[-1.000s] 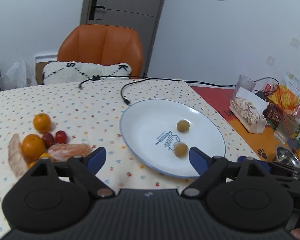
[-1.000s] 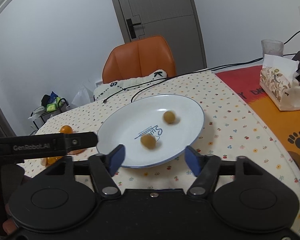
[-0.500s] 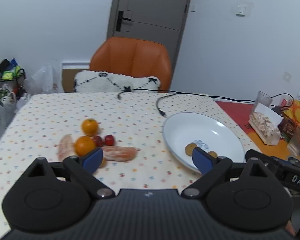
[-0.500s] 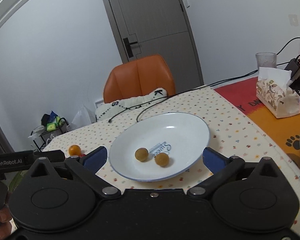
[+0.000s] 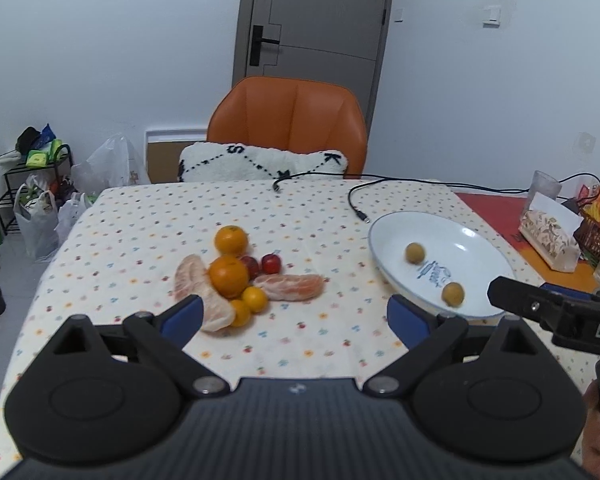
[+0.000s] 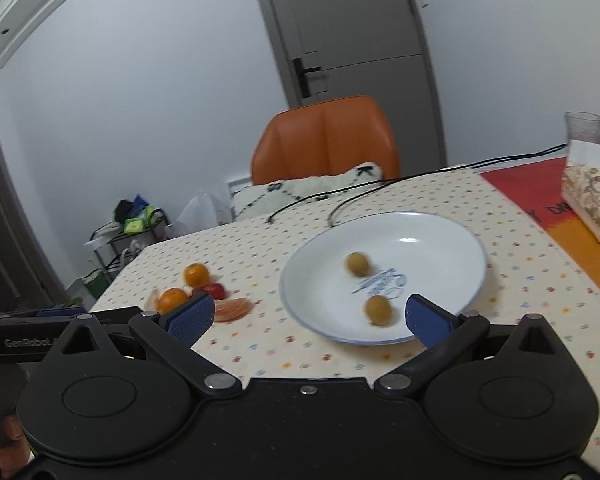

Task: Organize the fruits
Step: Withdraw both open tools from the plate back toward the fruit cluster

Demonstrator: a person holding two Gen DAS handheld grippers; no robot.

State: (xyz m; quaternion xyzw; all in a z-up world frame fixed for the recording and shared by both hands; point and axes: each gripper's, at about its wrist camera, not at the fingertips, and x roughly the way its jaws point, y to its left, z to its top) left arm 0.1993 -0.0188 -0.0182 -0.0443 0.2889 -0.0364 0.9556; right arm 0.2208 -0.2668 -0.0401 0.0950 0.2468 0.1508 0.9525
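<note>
A white plate (image 5: 460,240) (image 6: 420,248) on the dotted tablecloth holds two small brown-yellow round fruits (image 5: 414,253) (image 6: 378,309), both slightly blurred. Left of it lies a pile: two oranges (image 5: 229,276) (image 6: 196,274), small yellow citrus (image 5: 255,299), red fruits (image 5: 271,264) and peeled citrus segments (image 5: 290,286) (image 6: 232,308). My left gripper (image 5: 296,316) hovers in front of the pile, its jaws opening with nothing between them. My right gripper (image 6: 310,318) stands wide open and empty at the plate's near rim. Its finger (image 5: 540,308) shows at the right of the left wrist view.
An orange chair (image 5: 288,128) with a white cushion (image 5: 260,162) stands behind the table. Black cables (image 5: 380,184) run across the far edge. A tissue box (image 5: 550,236), a glass (image 6: 584,126) and an orange-red mat (image 6: 560,216) lie right. Bags and a rack (image 5: 36,200) sit on the floor at left.
The left gripper swung from over the plate to face the fruit pile. The right gripper's jaws widened and it drew back a little. The two fruits shifted inside the plate.
</note>
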